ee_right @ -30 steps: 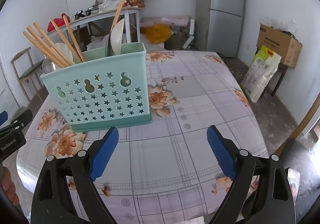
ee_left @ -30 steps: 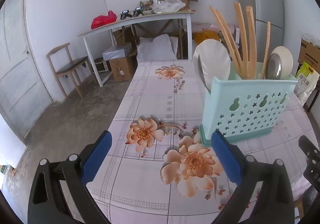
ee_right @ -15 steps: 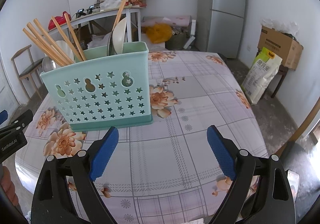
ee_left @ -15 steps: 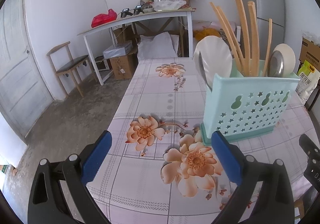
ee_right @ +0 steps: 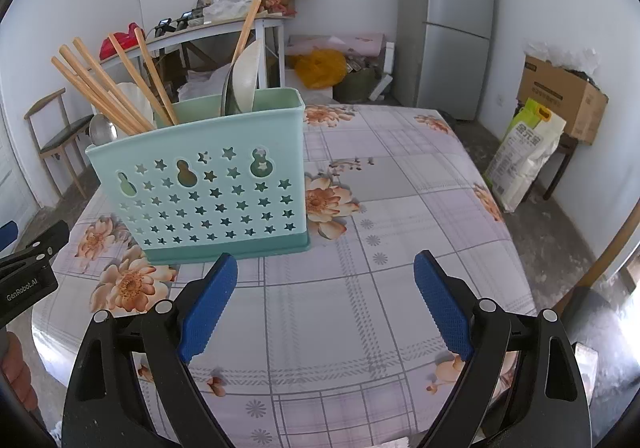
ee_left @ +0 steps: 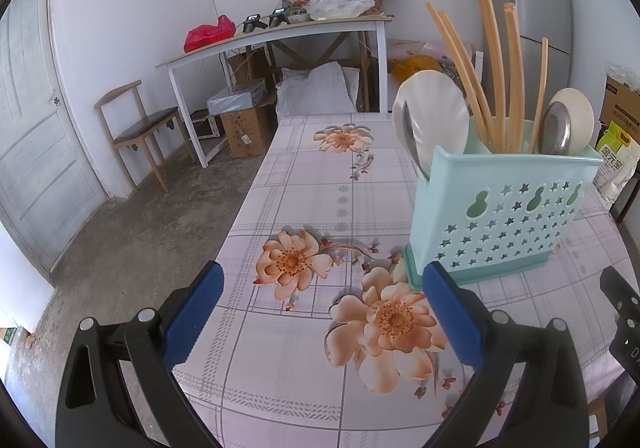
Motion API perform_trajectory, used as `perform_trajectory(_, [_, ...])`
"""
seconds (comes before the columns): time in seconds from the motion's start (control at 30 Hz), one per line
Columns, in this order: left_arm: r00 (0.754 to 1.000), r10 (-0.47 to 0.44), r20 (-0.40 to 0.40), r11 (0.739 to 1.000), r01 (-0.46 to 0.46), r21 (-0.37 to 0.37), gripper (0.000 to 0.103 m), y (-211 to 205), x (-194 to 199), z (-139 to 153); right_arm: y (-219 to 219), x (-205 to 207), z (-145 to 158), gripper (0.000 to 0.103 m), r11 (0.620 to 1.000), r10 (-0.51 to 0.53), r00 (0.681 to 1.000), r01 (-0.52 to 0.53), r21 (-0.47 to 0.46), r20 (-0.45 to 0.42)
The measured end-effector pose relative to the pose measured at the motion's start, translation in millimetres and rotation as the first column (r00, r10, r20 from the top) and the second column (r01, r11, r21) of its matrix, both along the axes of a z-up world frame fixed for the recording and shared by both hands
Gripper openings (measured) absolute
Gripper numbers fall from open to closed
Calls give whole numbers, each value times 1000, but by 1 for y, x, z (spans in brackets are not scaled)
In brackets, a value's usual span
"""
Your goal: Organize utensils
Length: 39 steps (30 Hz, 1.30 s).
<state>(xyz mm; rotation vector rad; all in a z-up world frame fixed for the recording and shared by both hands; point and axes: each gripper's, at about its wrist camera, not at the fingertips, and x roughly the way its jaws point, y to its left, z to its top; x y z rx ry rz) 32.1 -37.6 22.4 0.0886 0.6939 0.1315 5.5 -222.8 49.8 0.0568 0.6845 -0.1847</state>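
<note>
Both claws, left and right, gape wide and empty over the near surface; the caddy stands between them, bare cloth right.

The bench is bare between and ahead of the right tongs. The utensil holder stands ahead-right of the left tongs, blocking there.

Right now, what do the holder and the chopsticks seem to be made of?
The holder looks like molded plastic: pale green, smooth and matte, with punched star holes. The chopsticks look like bamboo or wood: tan, dull and uncoated, though plastic cannot be ruled out.
</note>
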Motion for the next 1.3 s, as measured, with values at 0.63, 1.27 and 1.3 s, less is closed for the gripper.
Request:
perform_trajectory(0.63, [1000,3,-2,1000,-3,-1,97,2,0,-1,4,-1,0,86,1000,10,1000,-10,-4,-5])
perform_trajectory(1.27, [1000,10,-1,1000,-10,-4,97,6,-1,-3,5,-1,0,86,1000,13,1000,-13,1,-5])
perform_trajectory(1.3, [1000,10,-1,1000,-10,-5,97,6,-1,-3,5,-1,0,86,1000,14,1000,-14,1,-5])
